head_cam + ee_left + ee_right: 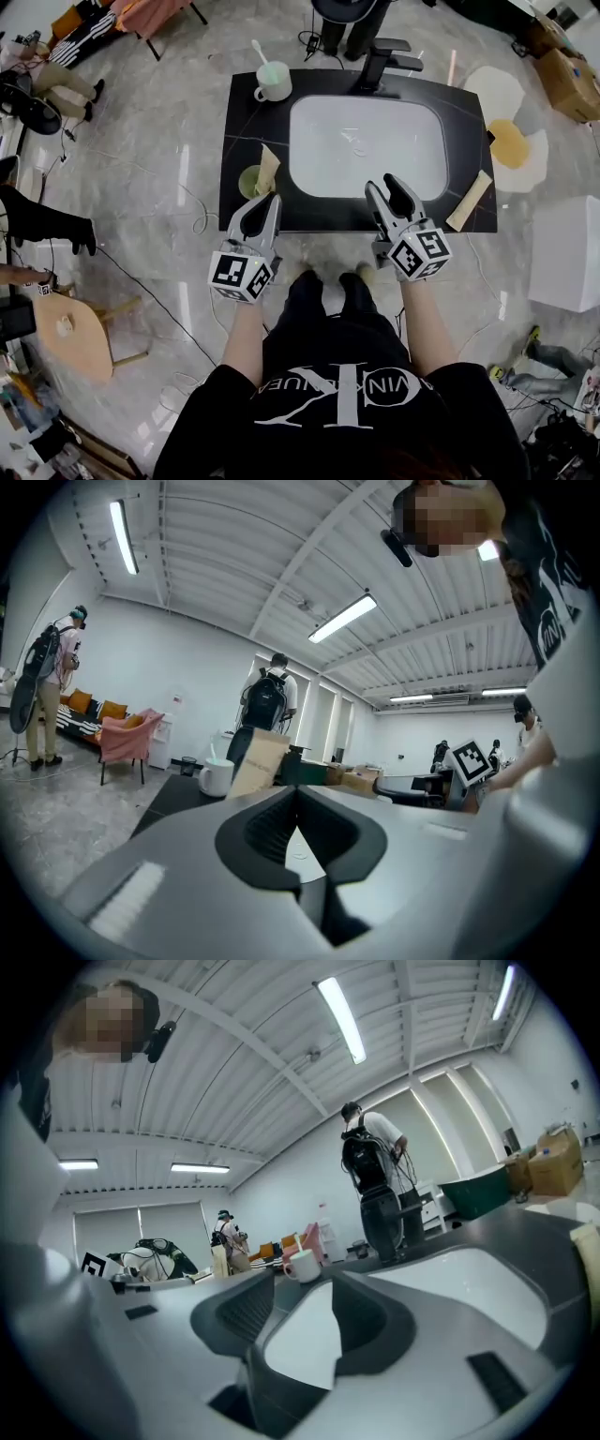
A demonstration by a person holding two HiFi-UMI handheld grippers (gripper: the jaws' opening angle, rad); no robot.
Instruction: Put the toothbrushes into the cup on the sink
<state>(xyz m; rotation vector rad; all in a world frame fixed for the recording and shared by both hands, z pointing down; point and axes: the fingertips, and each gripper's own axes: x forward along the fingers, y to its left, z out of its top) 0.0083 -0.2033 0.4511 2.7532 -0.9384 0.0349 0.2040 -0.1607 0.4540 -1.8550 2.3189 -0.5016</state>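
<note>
White ceramic makes up the cup (274, 86), which is set on the black bench (246, 122) at 11 o'clock of the sink (367, 145). One pale toothbrush (259, 52) is stood in it, head up. Two kraft-paper packets are judged to hold the remaining toothbrushes. The near packet (268, 170) is propped by a pale green pot (247, 182) at 8 o'clock of the basin, and the far packet (469, 200) is laid flat at 4 o'clock. They seem to have been placed along the front edge so that one lies within reach of each side.

The left hand-held gripper (265, 202) is held at 7 o'clock, just beside the near packet, its tips brought together on nothing. The right hand-held gripper (386, 185) is held at 5 o'clock over the sink's front rim, jaws well apart, with only bare basin between them.

Dark print is borne by the near packet, too small to be read. Lettering on the person's black shirt (347, 394) is seen upside down and only partly legible.
</note>
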